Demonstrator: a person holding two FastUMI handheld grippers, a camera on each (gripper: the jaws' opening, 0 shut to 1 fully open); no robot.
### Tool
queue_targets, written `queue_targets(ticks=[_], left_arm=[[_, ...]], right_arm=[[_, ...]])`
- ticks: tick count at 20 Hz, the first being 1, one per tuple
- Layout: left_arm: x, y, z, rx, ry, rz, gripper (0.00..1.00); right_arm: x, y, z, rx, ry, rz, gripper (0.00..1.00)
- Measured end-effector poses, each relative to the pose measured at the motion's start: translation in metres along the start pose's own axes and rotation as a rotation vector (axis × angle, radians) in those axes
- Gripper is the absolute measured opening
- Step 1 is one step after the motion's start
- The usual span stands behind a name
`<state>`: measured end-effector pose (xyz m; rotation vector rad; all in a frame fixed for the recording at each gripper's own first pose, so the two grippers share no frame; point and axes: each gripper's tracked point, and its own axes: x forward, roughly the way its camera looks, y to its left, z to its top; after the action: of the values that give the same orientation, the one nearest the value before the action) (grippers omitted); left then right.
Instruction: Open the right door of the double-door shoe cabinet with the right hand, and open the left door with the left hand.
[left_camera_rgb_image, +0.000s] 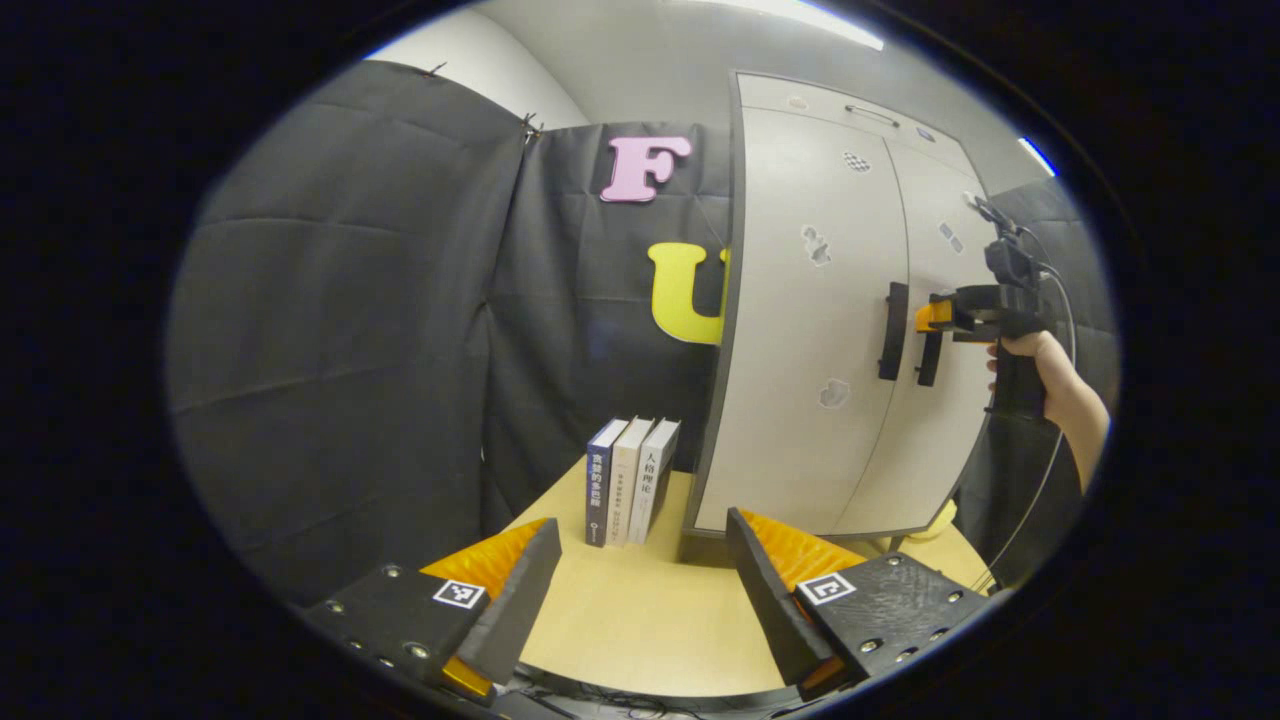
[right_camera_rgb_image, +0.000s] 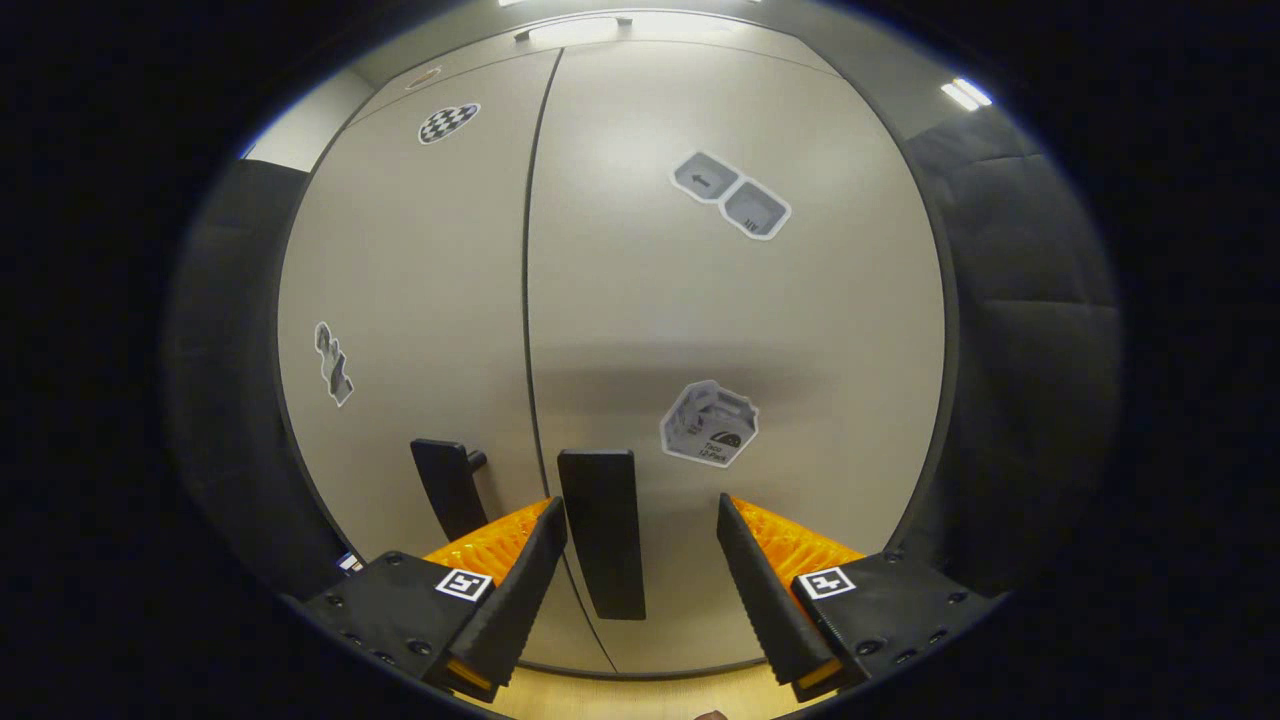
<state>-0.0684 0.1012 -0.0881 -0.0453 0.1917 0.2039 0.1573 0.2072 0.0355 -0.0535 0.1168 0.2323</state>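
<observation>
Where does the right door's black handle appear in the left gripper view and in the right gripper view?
Left gripper view: right door handle at right of centre, just by the right gripper.
Right gripper view: the same handle at bottom centre, between the open jaws.
Shared landmark: the checkered sticker high on the left door.

Recording booth, black cloth walls (left_camera_rgb_image: 340, 330), wooden table (left_camera_rgb_image: 640, 620), cabinet (left_camera_rgb_image: 800, 330)
</observation>
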Motion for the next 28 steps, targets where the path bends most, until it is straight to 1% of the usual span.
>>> queue_targets(ticks=[1, 2, 3, 4, 5, 7, 8, 9, 10, 11, 12, 14, 16, 17, 18, 21, 23, 24, 28], left_arm=[[0.0, 0.001, -0.001, -0.002, 0.002, 0.004, 0.98], [0.001, 0.002, -0.002, -0.006, 0.006, 0.005, 0.98], [0.002, 0.002, -0.002, -0.01, 0.007, 0.006, 0.98], [0.002, 0.002, -0.003, -0.012, 0.008, 0.005, 0.97], [0.003, 0.001, -0.004, -0.012, 0.01, 0.005, 0.97], [0.002, 0.0, -0.003, -0.003, 0.01, 0.003, 0.97], [0.001, 0.0, -0.002, 0.004, 0.007, 0.004, 0.97], [0.0, 0.0, -0.003, 0.011, 0.007, 0.004, 0.97], [-0.001, 0.0, -0.003, 0.015, 0.007, 0.005, 0.97], [-0.003, -0.001, -0.004, 0.019, 0.009, 0.006, 0.97], [-0.004, 0.0, -0.005, 0.021, 0.012, 0.008, 0.98], [-0.005, 0.0, -0.008, 0.019, 0.022, 0.008, 0.97], [-0.006, -0.002, -0.009, 0.014, 0.027, 0.002, 0.99], [-0.008, -0.004, -0.01, 0.015, 0.027, 0.003, 0.97], [-0.009, -0.005, -0.009, 0.015, 0.026, 0.002, 0.97], [-0.013, -0.012, -0.011, 0.012, 0.028, -0.01, 0.99], [-0.015, -0.017, -0.013, 0.018, 0.029, -0.017, 0.99], [-0.017, -0.018, -0.014, 0.021, 0.031, -0.019, 0.97], [-0.021, -0.026, -0.015, 0.026, 0.036, -0.029, 0.98]], right_arm=[[0.003, 0.002, -0.002, -0.007, 0.009, 0.004, 0.87], [0.004, 0.004, -0.005, -0.017, 0.017, 0.005, 0.81], [0.005, 0.007, -0.008, -0.024, 0.027, 0.017, 0.65], [0.006, 0.012, -0.01, -0.025, 0.035, 0.035, 0.55], [0.003, 0.011, -0.008, -0.027, 0.028, 0.028, 0.39], [0.006, 0.01, -0.009, -0.025, 0.024, 0.024, 0.33], [0.006, 0.01, -0.01, -0.019, 0.024, 0.026, 0.32], [0.005, 0.011, -0.009, -0.01, 0.012, 0.037, 0.26], [0.005, 0.012, -0.008, 0.004, -0.008, 0.058, 0.25], [0.002, 0.012, -0.008, 0.011, -0.02, 0.077, 0.15], [0.005, 0.012, -0.009, -0.001, -0.011, 0.089, 0.11], [0.005, 0.012, -0.009, -0.005, 0.006, 0.102, 0.05], [0.003, 0.012, -0.01, -0.014, 0.006, 0.106, 0.05], [0.001, 0.011, -0.01, -0.016, 0.005, 0.109, 0.05], [0.0, 0.012, -0.011, -0.016, 0.004, 0.115, 0.08], [-0.008, 0.011, -0.012, -0.011, 0.002, 0.149, 0.08], [-0.018, 0.01, -0.014, -0.014, -0.001, 0.169, 0.08], [-0.023, 0.008, -0.015, -0.013, -0.002, 0.177, 0.08], [-0.046, 0.001, -0.019, -0.009, -0.008, 0.211, 0.08]])
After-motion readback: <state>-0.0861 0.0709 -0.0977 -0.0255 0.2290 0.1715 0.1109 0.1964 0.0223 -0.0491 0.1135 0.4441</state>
